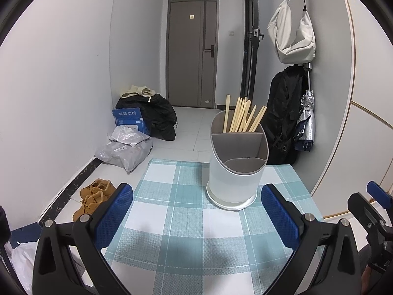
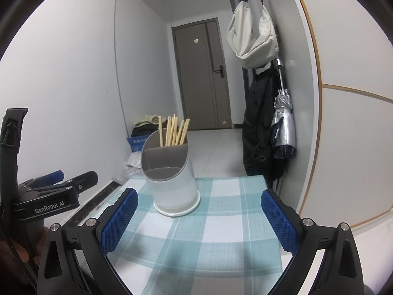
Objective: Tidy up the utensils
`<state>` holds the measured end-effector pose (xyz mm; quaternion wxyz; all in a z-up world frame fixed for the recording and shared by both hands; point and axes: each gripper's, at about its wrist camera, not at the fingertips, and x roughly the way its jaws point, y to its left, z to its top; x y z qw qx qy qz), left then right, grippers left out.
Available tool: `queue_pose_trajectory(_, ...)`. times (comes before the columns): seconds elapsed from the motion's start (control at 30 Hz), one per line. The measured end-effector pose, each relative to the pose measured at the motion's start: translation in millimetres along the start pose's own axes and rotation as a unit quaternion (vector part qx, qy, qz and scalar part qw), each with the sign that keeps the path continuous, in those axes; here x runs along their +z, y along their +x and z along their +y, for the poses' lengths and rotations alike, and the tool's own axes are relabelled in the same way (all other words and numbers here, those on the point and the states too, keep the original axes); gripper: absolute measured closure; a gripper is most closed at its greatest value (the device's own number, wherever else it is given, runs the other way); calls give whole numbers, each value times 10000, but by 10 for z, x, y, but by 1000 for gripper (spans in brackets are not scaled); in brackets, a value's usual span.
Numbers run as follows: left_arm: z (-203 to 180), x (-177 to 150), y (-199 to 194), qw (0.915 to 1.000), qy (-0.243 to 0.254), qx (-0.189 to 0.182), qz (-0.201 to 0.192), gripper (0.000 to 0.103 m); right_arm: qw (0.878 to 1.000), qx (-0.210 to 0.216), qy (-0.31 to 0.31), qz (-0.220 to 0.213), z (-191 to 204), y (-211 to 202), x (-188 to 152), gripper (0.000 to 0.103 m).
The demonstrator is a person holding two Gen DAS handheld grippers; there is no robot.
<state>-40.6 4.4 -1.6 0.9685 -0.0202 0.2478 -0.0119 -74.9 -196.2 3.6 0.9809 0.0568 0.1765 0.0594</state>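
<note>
A white utensil holder (image 1: 233, 179) with grey compartments stands on the checked tablecloth (image 1: 176, 226). Several wooden chopsticks (image 1: 242, 115) lean in its rear compartment; the middle and front compartments look empty. My left gripper (image 1: 196, 211) is open, its blue pads wide apart, just short of the holder. In the right wrist view the holder (image 2: 172, 184) stands ahead and left, chopsticks (image 2: 174, 130) in the back section. My right gripper (image 2: 199, 218) is open with nothing between its fingers. The left gripper (image 2: 61, 182) shows at that view's left edge.
The table's far edge (image 1: 176, 162) drops to a tiled floor with brown shoes (image 1: 94, 196), plastic bags (image 1: 125, 150), a blue box (image 1: 130, 120) and black bags. On the right wall hang a beige bag (image 1: 292, 36), a black coat (image 1: 282, 118) and an umbrella (image 1: 305, 120).
</note>
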Motion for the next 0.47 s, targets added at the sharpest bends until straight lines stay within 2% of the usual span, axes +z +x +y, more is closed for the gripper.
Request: queue_pose_trajectory(0.47,46,4,14,9997,-179,-98,97,1,9999,9,76,67,-1,20,2,2)
